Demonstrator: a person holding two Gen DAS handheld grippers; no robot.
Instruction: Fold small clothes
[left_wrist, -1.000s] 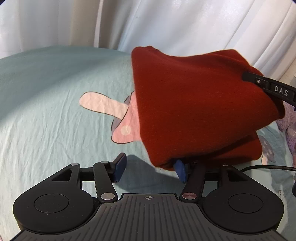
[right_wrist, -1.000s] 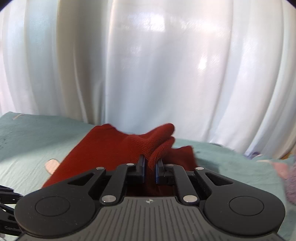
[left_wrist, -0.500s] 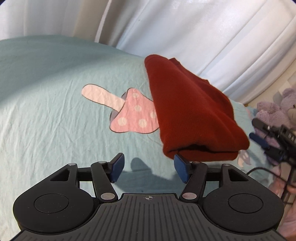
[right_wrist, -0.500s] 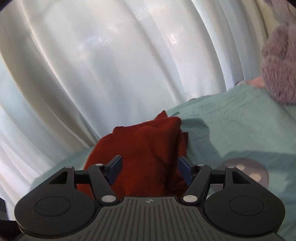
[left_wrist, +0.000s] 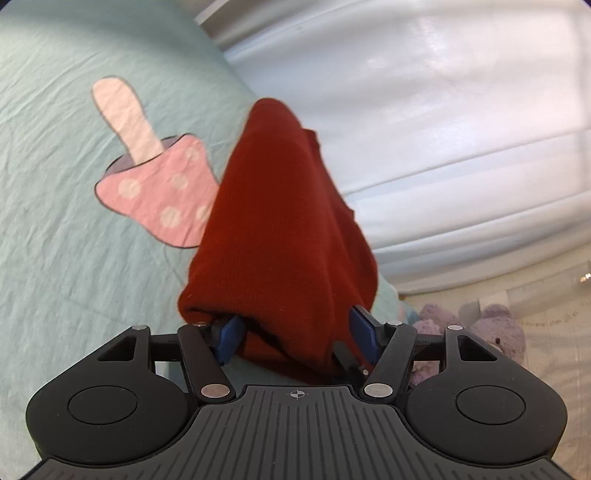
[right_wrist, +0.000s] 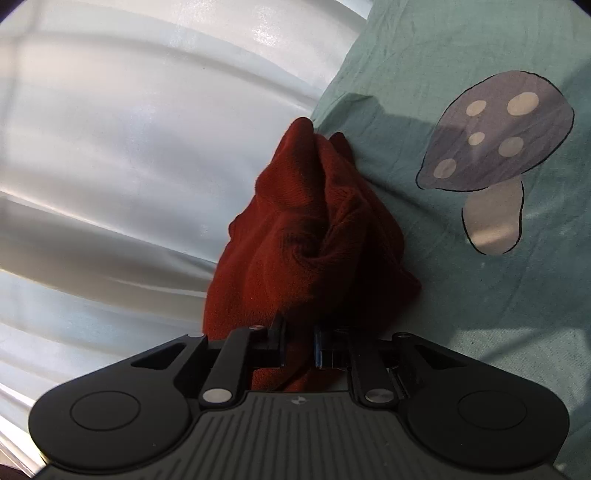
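Your sheet (left_wrist: 55, 236) lies bare and roomy left of the folded jumper (left_wrist: 280, 229), whose far edge nears the curtain (left_wrist: 443, 129). Your left gripper (left_wrist: 295, 332) straddles its near end, jaws wide; your right gripper (right_wrist: 299, 345) is closing on a bunched fold.

We see bright daylight glowing through the white curtain (right_wrist: 110, 155) — soft shadows on the sheet (right_wrist: 461, 295), fisheye bending, edges slightly blurred.

teal bedsheet (left_wrist: 55, 258) wrinkled, printed pink mushroom (left_wrist: 162, 192) and grey mushroom (right_wrist: 495, 136), folded dark red knit garment (left_wrist: 284, 229) lying on sheet
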